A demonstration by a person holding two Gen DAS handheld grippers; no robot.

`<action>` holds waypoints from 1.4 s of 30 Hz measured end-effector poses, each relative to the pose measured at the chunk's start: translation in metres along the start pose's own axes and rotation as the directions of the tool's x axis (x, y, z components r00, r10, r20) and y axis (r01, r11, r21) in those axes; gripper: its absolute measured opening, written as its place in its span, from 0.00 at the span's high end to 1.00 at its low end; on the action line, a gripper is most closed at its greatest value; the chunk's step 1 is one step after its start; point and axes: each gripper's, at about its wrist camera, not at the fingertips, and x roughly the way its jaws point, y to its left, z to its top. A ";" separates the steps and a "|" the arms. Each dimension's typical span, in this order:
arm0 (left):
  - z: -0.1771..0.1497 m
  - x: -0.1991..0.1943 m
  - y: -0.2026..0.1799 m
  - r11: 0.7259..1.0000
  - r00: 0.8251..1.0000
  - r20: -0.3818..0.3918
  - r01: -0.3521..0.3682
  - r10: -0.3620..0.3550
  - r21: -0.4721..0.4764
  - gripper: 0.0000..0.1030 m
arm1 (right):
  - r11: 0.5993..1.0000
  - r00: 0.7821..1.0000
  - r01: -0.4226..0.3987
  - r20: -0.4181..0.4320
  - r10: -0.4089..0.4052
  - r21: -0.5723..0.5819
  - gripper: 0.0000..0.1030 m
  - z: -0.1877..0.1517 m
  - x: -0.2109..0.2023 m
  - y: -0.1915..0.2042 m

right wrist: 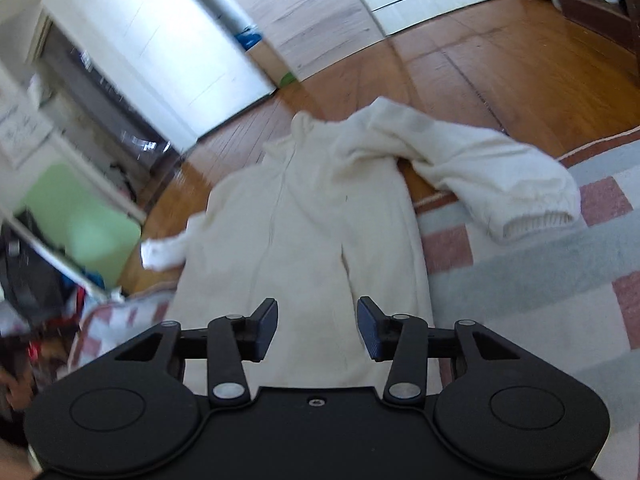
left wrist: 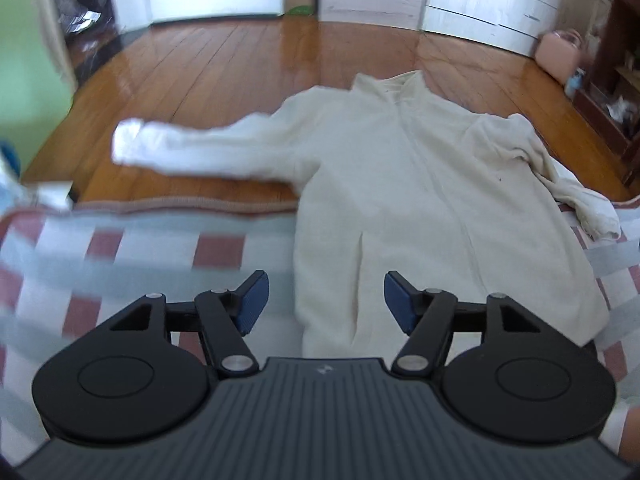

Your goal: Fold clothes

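A cream zip-up jacket [left wrist: 420,184] lies flat, collar away from me, partly on a checked rug [left wrist: 160,248] and partly on the wooden floor. Its left sleeve [left wrist: 200,148] stretches out to the left. Its right sleeve [left wrist: 576,196] is bunched at the right. My left gripper [left wrist: 324,300] is open and empty, just above the jacket's hem. In the right wrist view the jacket [right wrist: 304,216] fills the middle, with the right sleeve [right wrist: 500,176] bent out onto the rug [right wrist: 540,280]. My right gripper [right wrist: 318,324] is open and empty over the hem.
Wooden floor [left wrist: 224,64] lies beyond the rug. White cabinets [left wrist: 496,4] line the far wall. A pink bag [left wrist: 560,54] and a dark wooden shelf [left wrist: 616,80] stand at the right. Clutter [right wrist: 36,280] lies at the left in the right wrist view.
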 end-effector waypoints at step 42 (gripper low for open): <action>0.102 0.278 -0.036 0.994 0.994 0.011 0.113 -0.113 0.005 0.38 | 0.727 0.861 0.381 -0.067 -0.504 -0.572 0.47 0.187 0.265 0.054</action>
